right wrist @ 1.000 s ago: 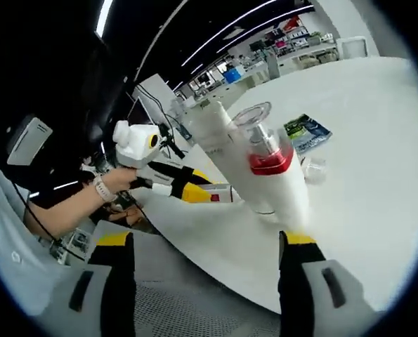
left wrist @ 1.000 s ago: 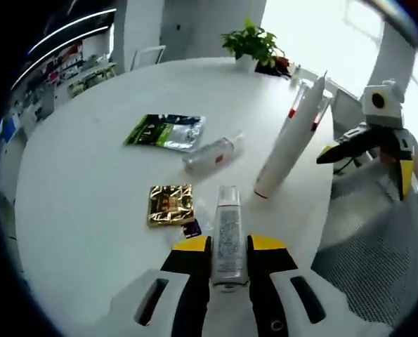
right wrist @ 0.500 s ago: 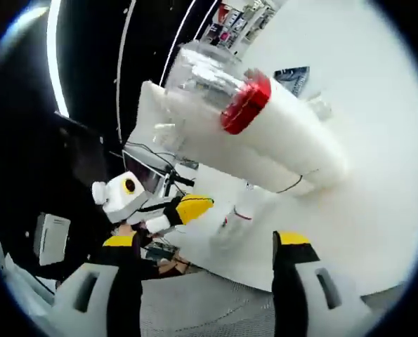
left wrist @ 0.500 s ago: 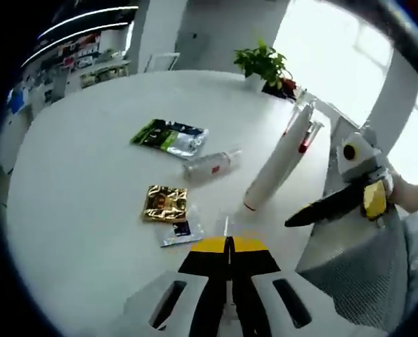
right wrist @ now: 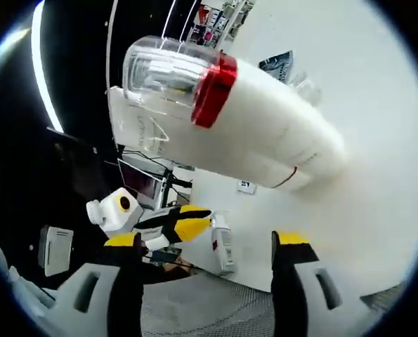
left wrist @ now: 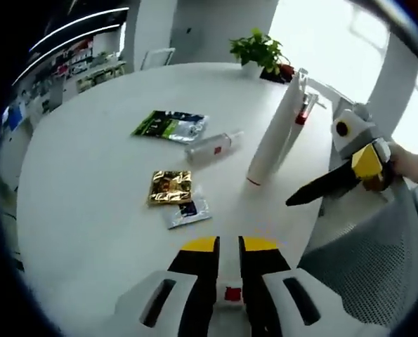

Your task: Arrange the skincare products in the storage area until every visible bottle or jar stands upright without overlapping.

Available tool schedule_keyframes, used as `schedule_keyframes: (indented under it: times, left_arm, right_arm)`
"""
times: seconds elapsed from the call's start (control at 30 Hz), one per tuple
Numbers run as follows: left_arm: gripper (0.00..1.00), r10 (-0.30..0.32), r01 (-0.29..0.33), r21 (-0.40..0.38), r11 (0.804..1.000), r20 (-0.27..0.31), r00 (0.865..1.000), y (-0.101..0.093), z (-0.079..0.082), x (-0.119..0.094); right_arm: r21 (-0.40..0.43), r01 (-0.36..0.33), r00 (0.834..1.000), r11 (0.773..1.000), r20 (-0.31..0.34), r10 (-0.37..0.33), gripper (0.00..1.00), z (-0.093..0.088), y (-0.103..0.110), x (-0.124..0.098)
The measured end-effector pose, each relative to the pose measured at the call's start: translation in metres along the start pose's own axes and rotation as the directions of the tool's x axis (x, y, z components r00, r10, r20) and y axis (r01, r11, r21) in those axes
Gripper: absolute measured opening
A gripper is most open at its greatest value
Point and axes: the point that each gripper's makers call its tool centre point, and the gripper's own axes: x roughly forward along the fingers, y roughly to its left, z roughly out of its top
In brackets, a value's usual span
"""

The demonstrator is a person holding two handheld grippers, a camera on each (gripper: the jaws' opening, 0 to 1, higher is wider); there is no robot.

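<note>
Pinching a small tube (right wrist: 221,243), left tongs (left wrist: 229,247); right tongs (right wrist: 204,242) spread, tall bottles (right wrist: 265,144) just beyond.

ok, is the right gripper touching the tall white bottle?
Apart. In the left gripper view, bare table shows between the right gripper and the tall white bottle. The right gripper view shows its fingers open, short of the bottle.

My left gripper (left wrist: 227,247) has black jaws capped with yellow tips, set on pale grey-white bodies with dark oval slots. My right gripper (right wrist: 204,242) is built the same: black jaws, yellow tips, light grey shells with slotted openings. From the left gripper view, its black jaw ends in yellow.
</note>
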Motion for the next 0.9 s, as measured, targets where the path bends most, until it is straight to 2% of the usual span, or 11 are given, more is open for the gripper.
schedule_keyframes:
  times: [0.1, 0.13, 0.27, 0.37, 0.5, 0.6, 0.73, 0.8, 0.9]
  left_arm:
    - [0.23, 0.05, -0.049, 0.024, 0.998, -0.017, 0.999, 0.002, -0.006, -0.009]
    - [0.25, 0.073, -0.073, 0.004, 0.997, -0.043, 0.996, 0.004, -0.012, -0.014]
    - [0.26, 0.135, -0.143, -0.055, 0.988, -0.119, 0.984, 0.009, -0.032, -0.03]
    - [0.28, 0.142, -0.151, -0.076, 0.986, -0.111, 0.984, 0.008, -0.038, -0.039]
    - [0.25, 0.131, -0.152, -0.119, 0.981, -0.165, 0.978, 0.004, -0.055, -0.046]
    - [0.22, 0.063, -0.102, -0.175, 0.979, -0.217, 0.974, -0.008, -0.069, -0.043]
    - [0.25, 0.044, -0.094, -0.217, 0.972, -0.223, 0.974, -0.008, -0.078, -0.032]
    - [0.28, 0.005, -0.069, -0.255, 0.964, -0.242, 0.97, -0.013, -0.083, -0.029]
    - [0.31, 0.016, -0.083, -0.268, 0.96, -0.244, 0.97, -0.008, -0.088, -0.022]
  right_arm:
    - [-0.033, 0.002, 1.0, 0.999, 0.001, -0.001, 0.78, 0.002, 0.005, -0.004]
    - [-0.045, 0.001, 1.0, 0.999, 0.003, 0.0, 0.78, 0.003, 0.006, -0.005]
    - [-0.082, 0.005, 1.0, 0.997, 0.006, -0.004, 0.78, 0.005, 0.007, -0.01]
    - [-0.112, 0.003, 1.0, 0.994, -0.002, -0.003, 0.78, 0.006, 0.008, -0.014]
    - [-0.14, 0.006, 1.0, 0.99, 0.001, -0.006, 0.78, 0.01, 0.008, -0.018]
    - [-0.138, 0.004, 1.0, 0.99, 0.013, -0.002, 0.78, 0.014, 0.007, -0.019]
    - [-0.138, -0.001, 1.0, 0.99, 0.025, 0.005, 0.77, 0.019, 0.007, -0.02]
    - [-0.14, -0.003, 1.0, 0.99, 0.029, 0.007, 0.77, 0.021, 0.008, -0.021]
    - [-0.142, -0.004, 0.999, 0.99, 0.037, 0.009, 0.77, 0.023, 0.007, -0.024]
